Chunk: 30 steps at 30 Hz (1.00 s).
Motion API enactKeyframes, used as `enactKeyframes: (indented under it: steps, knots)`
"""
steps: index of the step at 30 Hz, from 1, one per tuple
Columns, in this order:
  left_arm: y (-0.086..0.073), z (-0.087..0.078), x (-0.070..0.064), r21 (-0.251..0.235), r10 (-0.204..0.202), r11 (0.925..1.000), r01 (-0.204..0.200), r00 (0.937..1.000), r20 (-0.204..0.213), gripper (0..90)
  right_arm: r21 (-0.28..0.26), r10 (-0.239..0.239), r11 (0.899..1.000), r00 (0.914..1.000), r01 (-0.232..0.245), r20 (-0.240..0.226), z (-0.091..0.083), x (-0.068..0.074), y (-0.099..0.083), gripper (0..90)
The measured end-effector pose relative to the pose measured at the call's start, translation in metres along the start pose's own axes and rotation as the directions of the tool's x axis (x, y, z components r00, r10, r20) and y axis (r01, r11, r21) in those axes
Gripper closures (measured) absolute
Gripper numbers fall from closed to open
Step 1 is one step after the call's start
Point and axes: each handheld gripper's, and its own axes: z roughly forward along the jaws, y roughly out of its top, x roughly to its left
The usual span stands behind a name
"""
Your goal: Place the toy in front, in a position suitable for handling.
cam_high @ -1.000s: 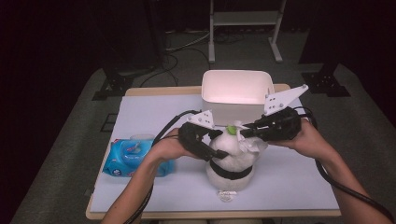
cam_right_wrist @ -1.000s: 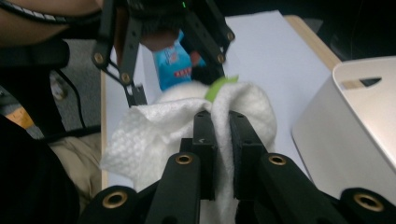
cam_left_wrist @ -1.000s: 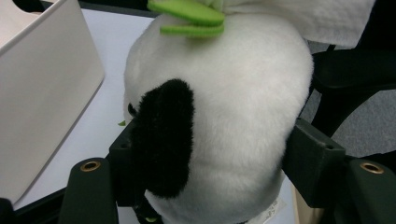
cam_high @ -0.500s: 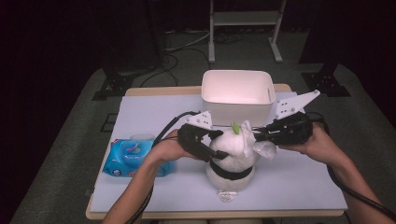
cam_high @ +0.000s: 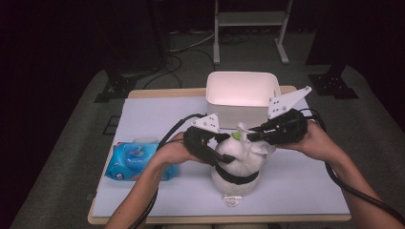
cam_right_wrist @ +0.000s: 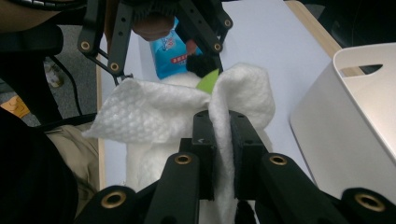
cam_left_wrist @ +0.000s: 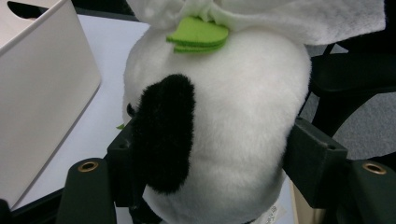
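A white plush toy point(cam_high: 239, 164) with black ears and a black band stands at the table's front middle. My left gripper point(cam_high: 220, 149) clamps its head from the left; in the left gripper view the jaws press both sides of the plush toy point(cam_left_wrist: 233, 116), beside a black ear point(cam_left_wrist: 163, 135) and a green leaf point(cam_left_wrist: 198, 35). My right gripper point(cam_high: 248, 136) is shut on a white wipe point(cam_right_wrist: 154, 112), which lies over the top of the toy's head. The wipe point(cam_left_wrist: 299, 18) drapes just above the leaf.
A white bin point(cam_high: 242, 95) stands just behind the toy, its wall point(cam_right_wrist: 355, 121) close to the right gripper. A blue pack of wipes point(cam_high: 133, 160) lies at the front left. The white table mat point(cam_high: 305, 181) is bare at the right.
The right gripper slid the wipe rightward across the toy's head, then back a little to the left. The left gripper kept its hold on the toy.
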Motion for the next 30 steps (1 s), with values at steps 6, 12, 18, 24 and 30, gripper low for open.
enactKeyframes:
  steps: [6, 12, 18, 24, 30]
  knots:
    - [-0.003, 0.002, 0.002, -0.017, -0.022, 0.9996, 0.022, 0.9998, 0.004, 23.0, 0.011, 0.02, 1.0, 0.9998, -0.02, 0.002, 0.001, -0.002, -0.01, 81.6]
    - [-0.008, 0.004, 0.003, -0.036, -0.039, 0.9986, 0.039, 0.9992, 0.011, 17.2, 0.027, 0.027, 0.999, 0.9996, -0.028, 0.009, -0.001, -0.002, -0.016, 81.4]
    - [-0.018, 0.012, 0.005, -0.013, -0.051, 0.9986, 0.051, 0.9983, 0.029, 13.5, 0.03, 0.037, 0.999, 0.9992, -0.037, 0.017, -0.008, -0.001, -0.027, 81.4]
    - [-0.023, 0.021, 0.008, -0.029, -0.07, 0.997, 0.072, 0.9947, 0.075, 10.8, 0.034, 0.04, 0.999, 0.9991, -0.041, 0.017, -0.01, 0.002, -0.032, 81.4]
    - [-0.022, 0.021, 0.01, -0.037, -0.062, 0.9972, 0.065, 0.9943, 0.087, 19.2, 0.028, 0.043, 0.999, 0.9989, -0.044, 0.017, -0.011, 0.002, -0.034, 81.4]
